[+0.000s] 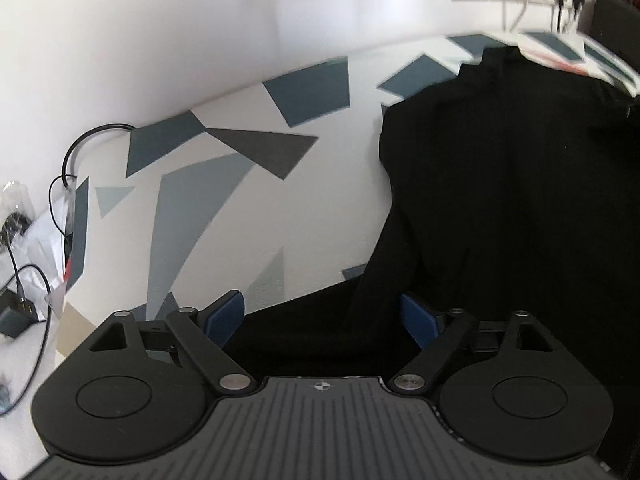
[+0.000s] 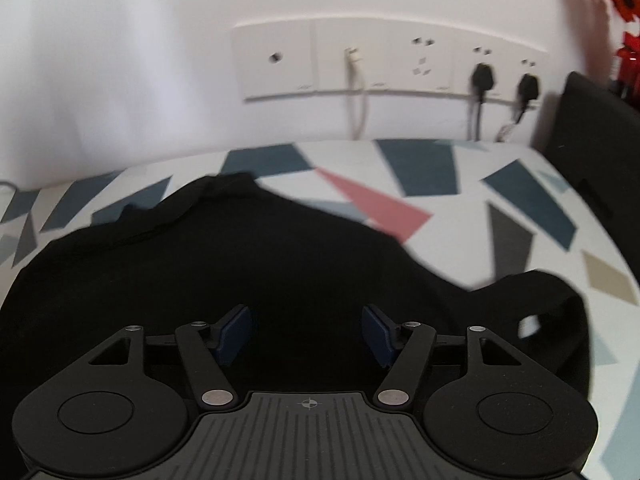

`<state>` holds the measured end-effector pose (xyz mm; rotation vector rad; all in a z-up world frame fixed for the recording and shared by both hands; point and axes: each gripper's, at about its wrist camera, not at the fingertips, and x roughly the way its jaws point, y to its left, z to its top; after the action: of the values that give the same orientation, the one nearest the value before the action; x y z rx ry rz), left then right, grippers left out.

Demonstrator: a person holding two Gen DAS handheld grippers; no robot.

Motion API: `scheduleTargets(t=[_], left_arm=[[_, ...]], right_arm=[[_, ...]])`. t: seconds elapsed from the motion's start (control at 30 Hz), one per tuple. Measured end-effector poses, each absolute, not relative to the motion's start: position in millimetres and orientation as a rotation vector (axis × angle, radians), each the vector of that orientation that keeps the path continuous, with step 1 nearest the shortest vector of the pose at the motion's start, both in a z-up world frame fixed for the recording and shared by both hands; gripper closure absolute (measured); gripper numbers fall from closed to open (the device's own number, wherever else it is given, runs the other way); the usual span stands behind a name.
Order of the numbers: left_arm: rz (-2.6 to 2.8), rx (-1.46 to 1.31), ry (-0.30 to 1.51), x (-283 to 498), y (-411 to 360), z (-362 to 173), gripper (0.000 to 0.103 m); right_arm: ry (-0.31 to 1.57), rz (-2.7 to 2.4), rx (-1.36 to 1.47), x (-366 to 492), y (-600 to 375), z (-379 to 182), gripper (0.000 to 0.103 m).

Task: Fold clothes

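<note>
Left hand-held gripper [image 1: 322, 316] stands with its blue pads wide apart over the near hem of the black garment [image 1: 500, 184], and a ridge of cloth rises between them without either pad pressing on it; right hand-held gripper [image 2: 306, 334] likewise has its pads apart, hovering low over the dark body of the same garment, nothing clamped. The garment lies spread on the counter [image 1: 248, 208], its patterned cover showing blue and grey shapes; its collar end reaches toward the far edge by the wall sockets [image 2: 388, 60], and a sleeve [image 2: 556, 304] curls out toward the counter's right edge with a small white tag showing. Risk, as I judge it: with both sets of jaws open and so near black-on-black cloth, a closing pinch could catch one layer only, or a loose ridge rather than the true hem, so the fold would drag crooked; the curled sleeve could be left outside the fold and bunch underneath; on the left edge of the counter, cables [image 1: 60, 184] and plastic bags [image 1: 16, 216] sit close enough that a wide sweep of cloth might snag them; both views are blurred, so exact contact is hard to tell.
</note>
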<state>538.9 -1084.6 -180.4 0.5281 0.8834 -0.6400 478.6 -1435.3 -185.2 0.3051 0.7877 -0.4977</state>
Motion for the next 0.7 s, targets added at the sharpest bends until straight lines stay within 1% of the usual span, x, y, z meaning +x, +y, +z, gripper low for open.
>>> scheduleTargets(t=[0.03,0.07,0.1,0.13,0.17,0.2,0.27,0.37,0.43,0.5,0.53,0.57,0.6,0.63,0.67,0.7], left_arm=[[-0.647,0.526,0.885,537,-1086,-180,0.016],[-0.668,0.520,0.882,535,-1086,-179,0.027],[-0.694,0.513,0.878,532,-1086,-179,0.042],[-0.712,0.504,0.883,530,-1086,-178,0.083],[-0.695,0.506,0.889,529,-1087,-177,0.093],[-0.626,0.524,0.879,530,-1085,-177,0.093],[-0.478,0.511,0.868,535,-1070,-178,0.098],[-0.325,0.391,0.911,550,-1032,-179,0.098],[-0.301,0.335,0.916,555,-1019,-176,0.098],[-0.313,0.314,0.907,557,-1019,-172,0.094],[-0.326,0.322,0.899,558,-1023,-170,0.086],[-0.350,0.331,0.892,559,-1030,-168,0.072],[-0.384,0.335,0.878,559,-1041,-166,0.064],[-0.419,0.333,0.861,560,-1054,-163,0.051],[-0.464,0.332,0.837,559,-1068,-161,0.047],[-0.506,0.345,0.817,558,-1082,-160,0.047]], right_arm=[[0.795,-0.493,0.300,481,-1432,-187,0.044],[0.803,-0.489,0.295,484,-1429,-190,0.044],[0.811,-0.485,0.290,487,-1425,-192,0.044],[0.816,-0.489,0.277,488,-1424,-194,0.044],[0.819,-0.498,0.260,489,-1423,-197,0.043],[0.820,-0.507,0.250,488,-1423,-197,0.042],[0.821,-0.529,0.250,486,-1426,-198,0.042],[0.815,-0.561,0.288,478,-1432,-199,0.046],[0.817,-0.577,0.296,476,-1431,-199,0.046],[0.823,-0.587,0.313,477,-1431,-198,0.045],[0.822,-0.587,0.339,479,-1433,-196,0.045],[0.820,-0.585,0.370,481,-1435,-195,0.045],[0.808,-0.576,0.397,483,-1437,-192,0.045],[0.792,-0.563,0.422,487,-1439,-190,0.045],[0.776,-0.550,0.446,490,-1441,-187,0.045],[0.768,-0.536,0.445,496,-1441,-185,0.045]])
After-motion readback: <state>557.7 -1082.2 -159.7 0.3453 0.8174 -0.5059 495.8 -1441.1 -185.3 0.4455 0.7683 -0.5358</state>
